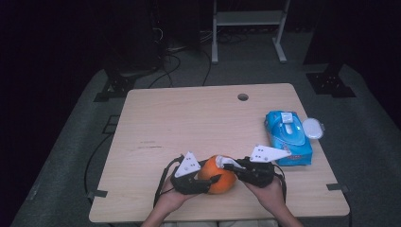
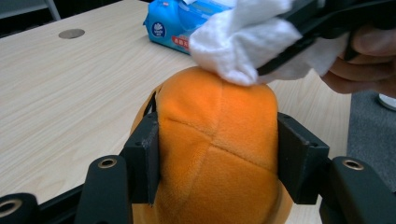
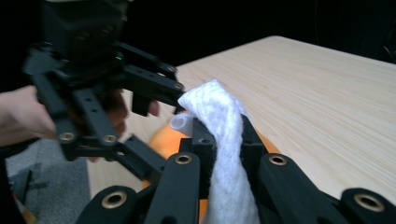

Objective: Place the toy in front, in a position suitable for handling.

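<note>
**Wipe pressed to orange plush ball at table's near edge**

Orange plush ball point(image 1: 218, 176) sitting near the front edge of the light wooden table point(image 1: 189, 118), roughly centred. Clamped at both flanks by the left gripper point(image 2: 217, 158), jaws squeezing the stitched fabric in from either side, as seen in the left gripper view. Right gripper point(image 1: 226, 164) reaching in from the ball's right, jaws clenched on a bunched white wet wipe point(image 2: 238, 42); wipe's free end touching the top of the ball. In the right gripper view, wipe point(image 3: 224, 140) standing up between the two black jaws, with a sliver of orange just behind and the left gripper point(image 3: 140, 100) beyond that.

Blue wet-wipe pack point(image 1: 288, 137) lying flat, well to the right of the ball and farther back, near the table's right edge. Lid point(image 1: 313, 128) flipped open to the pack's right; whether any wipe shows at the opening cannot be told. Round cable hole point(image 1: 243, 97) far behind the ball.
</note>
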